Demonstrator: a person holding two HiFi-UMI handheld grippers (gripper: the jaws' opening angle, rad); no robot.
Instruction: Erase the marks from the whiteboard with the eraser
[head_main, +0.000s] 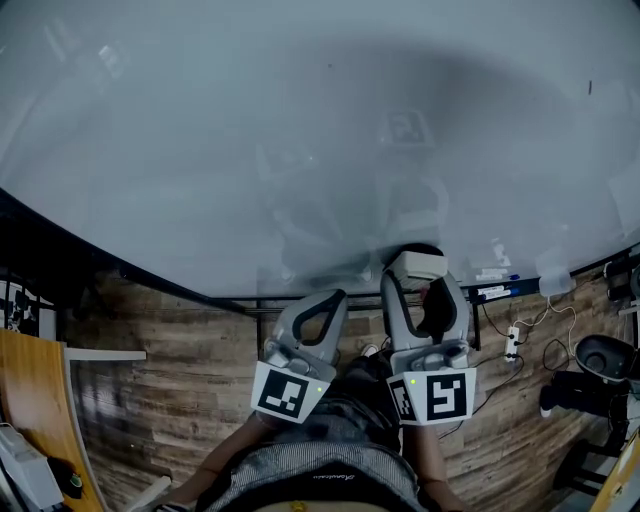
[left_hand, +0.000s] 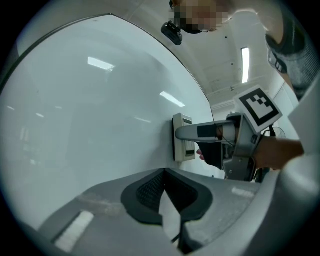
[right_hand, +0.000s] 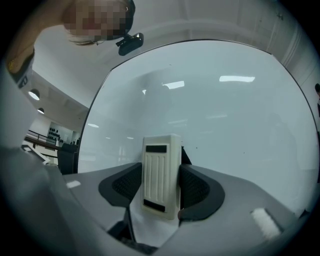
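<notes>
The whiteboard (head_main: 300, 130) fills most of the head view and looks almost clean, with only a tiny dark speck (head_main: 589, 87) far right. My right gripper (head_main: 420, 275) is shut on the white eraser (head_main: 418, 264), which rests flat against the board's lower part. In the right gripper view the ribbed eraser (right_hand: 161, 175) stands upright between the black pads (right_hand: 200, 190). The left gripper (head_main: 320, 305) is beside it to the left, shut with nothing in it, its tips meeting (left_hand: 165, 172) close to the board. From there the eraser (left_hand: 183, 136) shows on the board surface.
A marker ledge (head_main: 495, 292) with pens runs under the board's right part. Below lie the wooden floor (head_main: 180, 350), a power strip with cables (head_main: 512, 342), dark equipment (head_main: 600, 360) at right and a wooden desk edge (head_main: 35, 410) at left.
</notes>
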